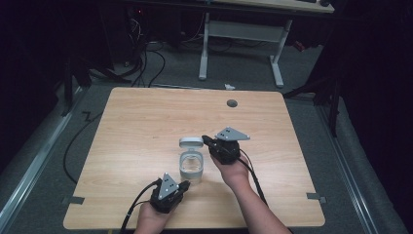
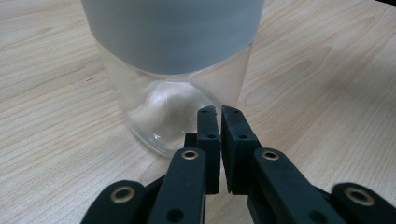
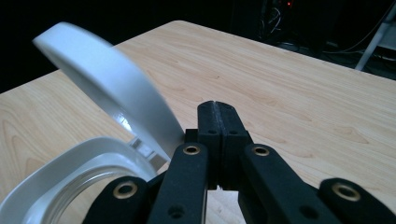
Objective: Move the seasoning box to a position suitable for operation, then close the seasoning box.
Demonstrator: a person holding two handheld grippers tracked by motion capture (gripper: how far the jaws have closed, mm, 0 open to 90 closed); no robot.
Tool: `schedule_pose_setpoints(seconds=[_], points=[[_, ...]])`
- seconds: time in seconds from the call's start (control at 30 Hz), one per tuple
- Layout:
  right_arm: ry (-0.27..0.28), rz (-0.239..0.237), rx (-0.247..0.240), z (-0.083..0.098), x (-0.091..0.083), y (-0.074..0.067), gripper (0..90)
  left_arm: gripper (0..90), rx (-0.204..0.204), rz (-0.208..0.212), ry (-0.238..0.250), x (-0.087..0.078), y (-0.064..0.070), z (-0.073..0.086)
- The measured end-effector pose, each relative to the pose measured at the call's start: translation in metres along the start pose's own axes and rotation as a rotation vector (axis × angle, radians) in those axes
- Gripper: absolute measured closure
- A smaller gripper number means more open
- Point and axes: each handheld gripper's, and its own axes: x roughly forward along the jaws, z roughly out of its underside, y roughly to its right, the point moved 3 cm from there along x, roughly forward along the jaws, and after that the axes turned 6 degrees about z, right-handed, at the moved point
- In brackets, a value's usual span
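The left gripper (image 1: 184,185) is held low at the near edge, pointed far and to the right, its jaws nearly closed with a thin slit between the pads. The right gripper (image 1: 206,141) is held farther off and to the right, pointed left, its jaws pressed fully together. Both forearms are extended from the near side.

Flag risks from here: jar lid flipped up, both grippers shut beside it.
1. The right gripper is shut right beside the raised lid; a nudge could tip the lid back down.
2. The left gripper is shut at the base of the clear jar, not clamping it, so the jar could slide on the table.
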Motion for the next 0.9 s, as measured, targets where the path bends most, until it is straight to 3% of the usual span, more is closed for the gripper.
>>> schedule_pose_setpoints(seconds=[0.2, 0.37, 0.43, 0.6, 0.9], points=[[-0.015, -0.025, -0.039, 0.01, -0.012, -0.014, 89.9, 86.4, -0.011, 0.004, 0.002, -0.001, 0.0, -0.001], [-0.009, -0.02, -0.043, 0.012, -0.019, -0.015, 89.8, 86.2, -0.016, 0.009, 0.0, -0.003, 0.001, -0.003], [-0.006, -0.015, -0.022, 0.014, -0.021, -0.009, 89.0, 85.5, 0.008, 0.017, -0.007, -0.007, 0.004, -0.005], [-0.013, 0.001, -0.002, 0.021, -0.026, 0.0, 87.9, 81.3, 0.004, 0.025, 0.0, -0.018, -0.002, -0.017], [-0.007, 0.036, 0.038, 0.035, -0.04, 0.023, 84.2, 78.9, -0.019, -0.056, 0.034, -0.035, -0.03, -0.031]])
